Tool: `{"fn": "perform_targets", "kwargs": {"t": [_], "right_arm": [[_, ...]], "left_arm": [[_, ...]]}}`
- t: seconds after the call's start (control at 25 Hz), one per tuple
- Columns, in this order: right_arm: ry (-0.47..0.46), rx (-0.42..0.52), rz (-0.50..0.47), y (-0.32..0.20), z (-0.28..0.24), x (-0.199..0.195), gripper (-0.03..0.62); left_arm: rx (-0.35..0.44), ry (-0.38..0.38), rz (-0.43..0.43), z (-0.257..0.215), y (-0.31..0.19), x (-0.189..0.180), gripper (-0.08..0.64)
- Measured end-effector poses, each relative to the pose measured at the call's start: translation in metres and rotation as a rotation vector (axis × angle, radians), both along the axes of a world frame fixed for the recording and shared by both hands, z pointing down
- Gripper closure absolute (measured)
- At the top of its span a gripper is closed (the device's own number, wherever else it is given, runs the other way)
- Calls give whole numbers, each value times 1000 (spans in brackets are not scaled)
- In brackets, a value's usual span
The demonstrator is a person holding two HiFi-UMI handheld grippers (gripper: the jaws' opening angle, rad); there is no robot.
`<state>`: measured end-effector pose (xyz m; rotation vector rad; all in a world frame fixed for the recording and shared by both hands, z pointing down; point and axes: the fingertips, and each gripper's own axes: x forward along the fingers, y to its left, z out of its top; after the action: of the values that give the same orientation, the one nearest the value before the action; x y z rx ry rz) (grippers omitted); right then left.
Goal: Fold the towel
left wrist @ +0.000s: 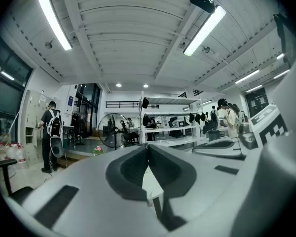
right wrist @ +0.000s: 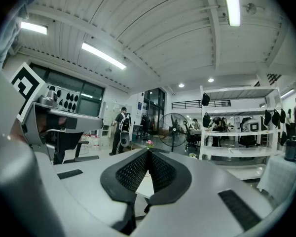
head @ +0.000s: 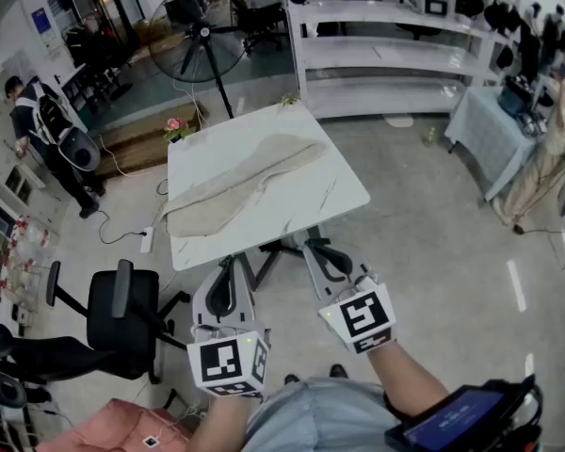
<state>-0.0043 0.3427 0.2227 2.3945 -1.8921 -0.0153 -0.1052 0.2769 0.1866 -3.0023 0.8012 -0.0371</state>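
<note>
In the head view, the long beige cloth towel [head: 240,185] lies bunched in a diagonal strip across the white square surface [head: 331,194]. It is well ahead of the left fingers [head: 218,295] and the right fingers [head: 331,260], which sit side by side short of the near edge, so I judge no fold made and the whole job still to do. In the left gripper view the left fingers [left wrist: 130,169] are pressed together on nothing, and no towel can be made out beyond their tips. In the right gripper view the right fingers [right wrist: 130,174] likewise meet tip to tip, empty, with no towel in sight.
</note>
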Motion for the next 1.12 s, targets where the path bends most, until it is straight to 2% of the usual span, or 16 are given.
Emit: {"fn": "perform_targets", "kwargs": {"t": [0.32,0.44,0.72,0.92,1.12], "right_arm": [[-2,26,-12,10,3,4,578],[1,24,-32,13,8,2,559],[-6,-15,-49,29,25,28,564],[-36,-39,-61,15,42,31,574],[-29,-68,-80,-14,57,49,575]], "left_arm": [[-5,-22,-12,9,9,2,552],[-13,-33,-17,17,13,1,552],[-26,-76,-41,30,33,23,552],[-50,-98,-60,46,16,22,552],[-81,-97,-80,63,-14,36,552]]}}
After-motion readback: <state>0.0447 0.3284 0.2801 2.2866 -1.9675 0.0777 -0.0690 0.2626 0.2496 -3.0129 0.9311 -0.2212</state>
